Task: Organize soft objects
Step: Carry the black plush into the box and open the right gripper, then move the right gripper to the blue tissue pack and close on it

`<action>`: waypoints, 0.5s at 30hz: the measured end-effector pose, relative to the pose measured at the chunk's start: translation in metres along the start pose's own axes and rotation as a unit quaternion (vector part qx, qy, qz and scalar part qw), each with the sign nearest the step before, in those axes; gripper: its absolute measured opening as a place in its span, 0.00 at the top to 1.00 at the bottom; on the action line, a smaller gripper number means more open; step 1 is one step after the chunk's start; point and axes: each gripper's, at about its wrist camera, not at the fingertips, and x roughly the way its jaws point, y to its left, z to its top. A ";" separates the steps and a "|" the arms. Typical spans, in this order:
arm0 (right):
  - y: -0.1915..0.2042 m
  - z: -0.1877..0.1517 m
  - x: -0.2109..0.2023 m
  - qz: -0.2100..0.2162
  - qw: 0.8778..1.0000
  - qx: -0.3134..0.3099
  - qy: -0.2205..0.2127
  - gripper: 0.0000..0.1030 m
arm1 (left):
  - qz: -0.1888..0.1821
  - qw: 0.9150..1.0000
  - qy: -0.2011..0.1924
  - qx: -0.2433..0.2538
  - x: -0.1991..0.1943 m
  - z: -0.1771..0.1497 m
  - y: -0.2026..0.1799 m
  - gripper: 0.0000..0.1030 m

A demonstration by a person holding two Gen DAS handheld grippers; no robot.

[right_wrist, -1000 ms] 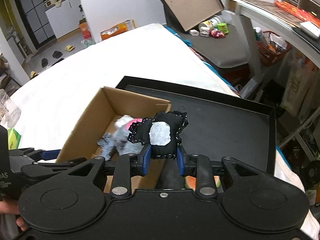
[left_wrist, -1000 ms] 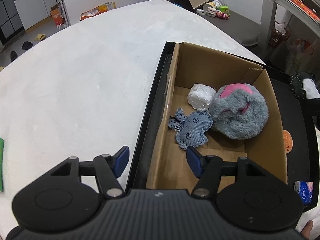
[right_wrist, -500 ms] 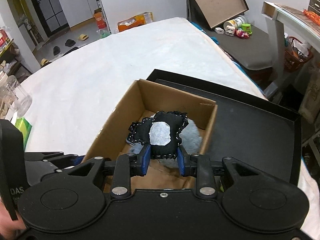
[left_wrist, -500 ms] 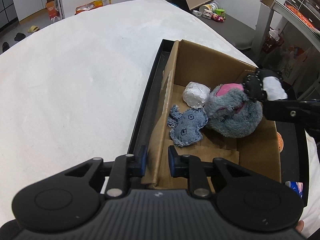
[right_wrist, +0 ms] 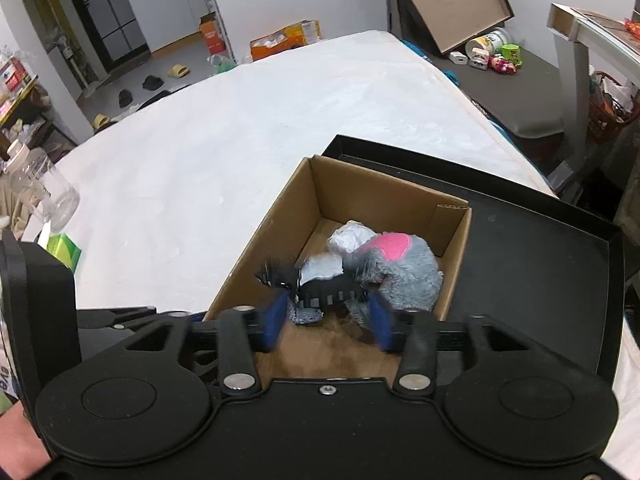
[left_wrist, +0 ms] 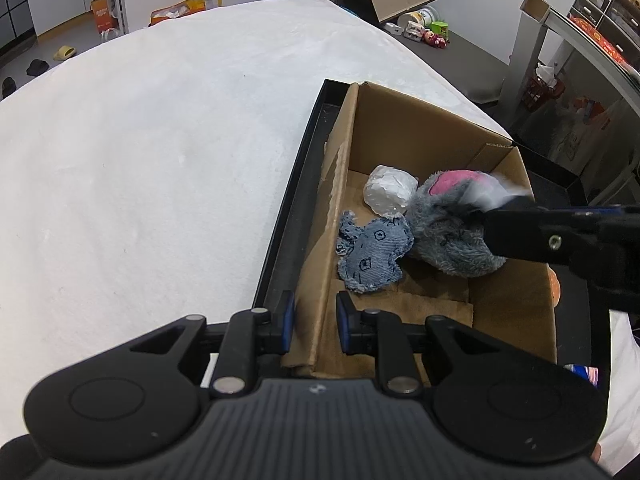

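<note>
Box (left_wrist: 420, 128): our left gripper (left_wrist: 314, 322) pinched its near wall. Our right gripper (right_wrist: 328, 320), jaws just opening, no longer gripped the black toy (right_wrist: 316, 280) between them.

This looks like a lived-in home, with slippers (right_wrist: 178, 71) scattered on a grey floor, white cabinets (right_wrist: 168, 16) along the far wall, snack cartons (right_wrist: 285, 38) standing by it, small toys (right_wrist: 502, 62) on a low dark platform and a white-covered table (right_wrist: 240, 140) in the middle.
</note>
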 end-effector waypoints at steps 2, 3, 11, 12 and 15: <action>-0.003 0.000 -0.005 -0.006 1.000 0.001 -0.007 0.45 | 0.000 1.000 0.004 0.000 0.000 0.001 0.000 0.78; -0.005 -0.001 -0.007 -0.008 1.000 0.004 -0.009 0.41 | 0.001 1.000 0.006 0.000 0.000 0.001 -0.001 0.77; -0.038 -0.010 -0.030 -0.047 0.998 0.032 -0.037 0.22 | 0.012 1.000 0.015 0.008 -0.001 0.001 -0.008 0.68; -0.043 -0.013 -0.032 -0.049 0.997 0.037 -0.038 0.20 | 0.012 1.000 0.017 0.007 -0.001 0.001 -0.008 0.67; -0.057 -0.021 -0.039 -0.063 0.996 0.048 -0.045 0.16 | 0.016 1.000 0.021 0.009 -0.002 0.001 -0.011 0.58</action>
